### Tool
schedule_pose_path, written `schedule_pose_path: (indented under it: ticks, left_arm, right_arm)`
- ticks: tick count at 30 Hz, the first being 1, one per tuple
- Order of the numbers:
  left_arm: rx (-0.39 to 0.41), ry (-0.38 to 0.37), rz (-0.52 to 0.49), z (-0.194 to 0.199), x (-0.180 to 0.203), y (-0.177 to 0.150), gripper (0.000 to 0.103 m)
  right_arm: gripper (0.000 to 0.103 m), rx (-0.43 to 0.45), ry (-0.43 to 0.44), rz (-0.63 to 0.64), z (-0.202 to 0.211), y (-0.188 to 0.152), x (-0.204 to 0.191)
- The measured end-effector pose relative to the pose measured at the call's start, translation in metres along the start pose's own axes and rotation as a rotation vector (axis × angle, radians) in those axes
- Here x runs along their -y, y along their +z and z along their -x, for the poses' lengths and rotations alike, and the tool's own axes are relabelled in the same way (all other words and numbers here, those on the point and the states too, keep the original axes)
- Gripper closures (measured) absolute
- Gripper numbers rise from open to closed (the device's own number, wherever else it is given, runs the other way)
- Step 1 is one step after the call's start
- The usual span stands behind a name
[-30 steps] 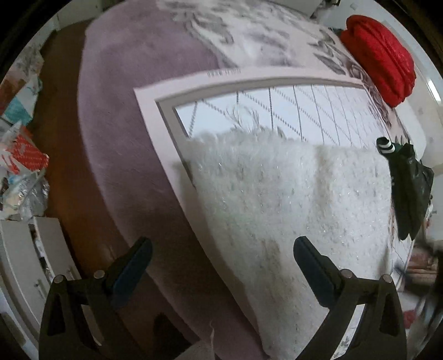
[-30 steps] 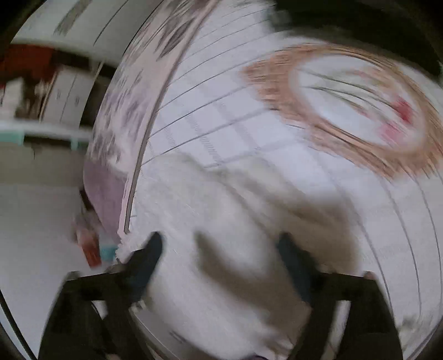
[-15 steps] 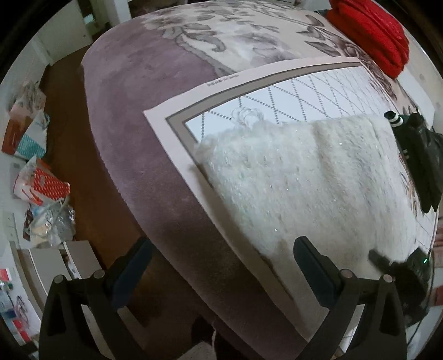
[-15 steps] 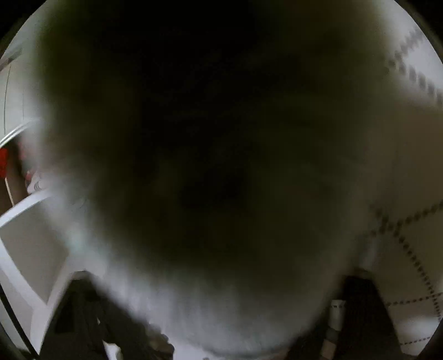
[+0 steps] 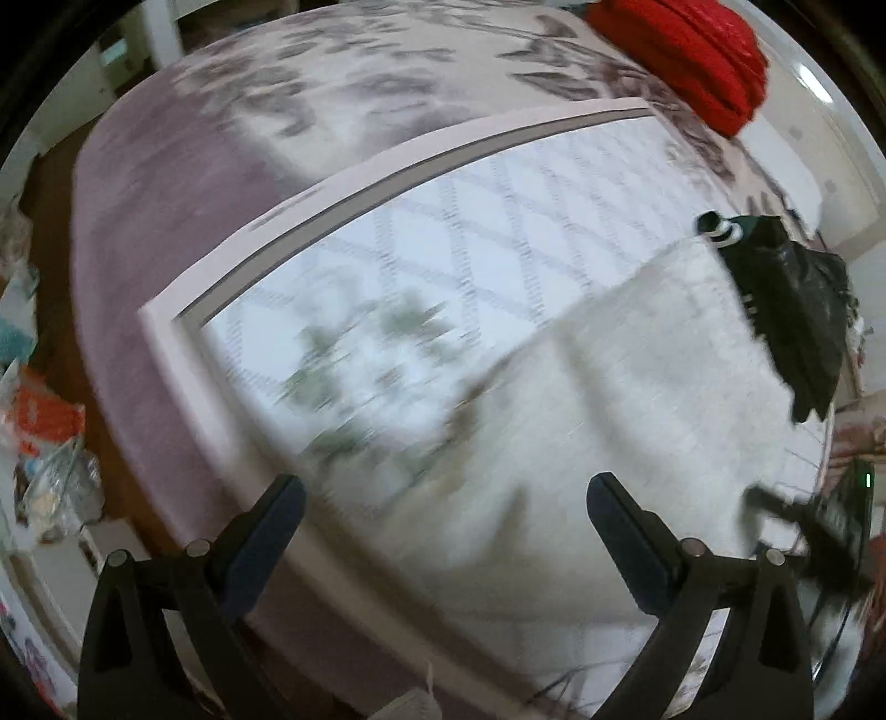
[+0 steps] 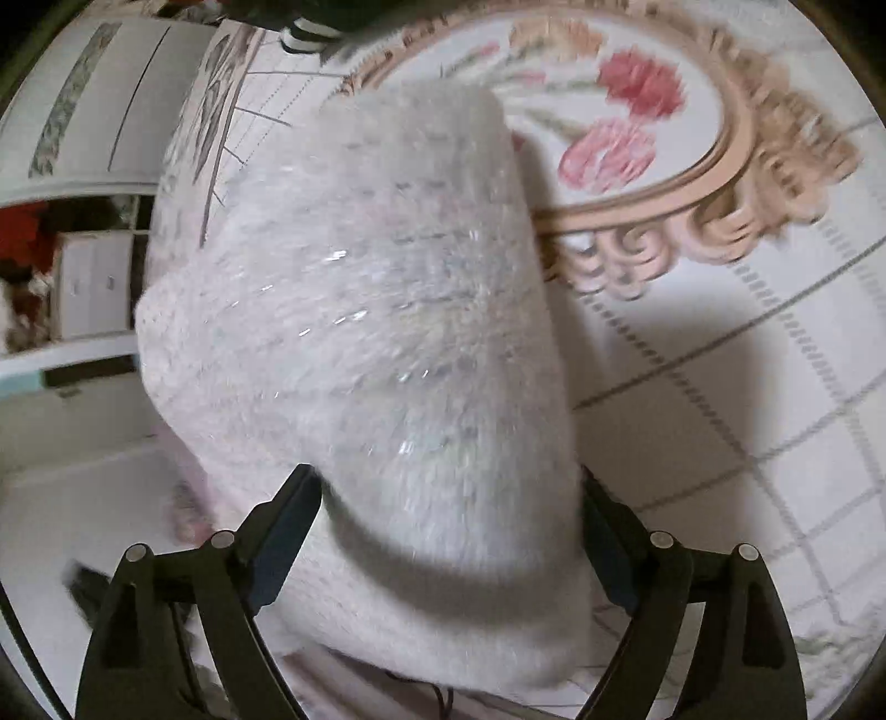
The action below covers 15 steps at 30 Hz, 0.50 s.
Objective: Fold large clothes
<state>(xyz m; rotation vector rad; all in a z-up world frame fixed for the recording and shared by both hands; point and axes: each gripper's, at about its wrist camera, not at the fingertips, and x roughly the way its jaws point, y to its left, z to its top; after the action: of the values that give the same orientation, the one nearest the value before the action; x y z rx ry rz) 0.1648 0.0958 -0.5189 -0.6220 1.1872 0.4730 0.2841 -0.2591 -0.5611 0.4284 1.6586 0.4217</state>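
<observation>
The left gripper hangs with its jaws spread wide and nothing between them, above the near edge of the fluffy white knitted sweater. A second ago that sweater covered more of the pale diamond-patterned bedspread; now its left part is drawn in and a bare stretch of quilt shows. The right gripper has its jaws released too, straddling a raised hump of the same sweater without pinching it, where half a second back the cloth smothered its lens. I'd say one fold has just been laid and let go. A black garment and red cushion lie beyond.
</observation>
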Motion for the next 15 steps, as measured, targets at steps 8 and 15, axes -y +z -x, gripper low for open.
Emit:
schedule_pose_path:
  ticks: [8, 15]
  left_arm:
    - [0.046, 0.055, -0.292, -0.041, 0.123, 0.074, 0.000]
    - [-0.068, 0.149, -0.397, -0.129, 0.155, 0.101, 0.000]
  right_arm:
    - [0.013, 0.169, 0.081, -0.006, 0.043, 0.004, 0.001]
    - [0.042, 0.192, 0.013, 0.011, 0.039, 0.055, 0.015]
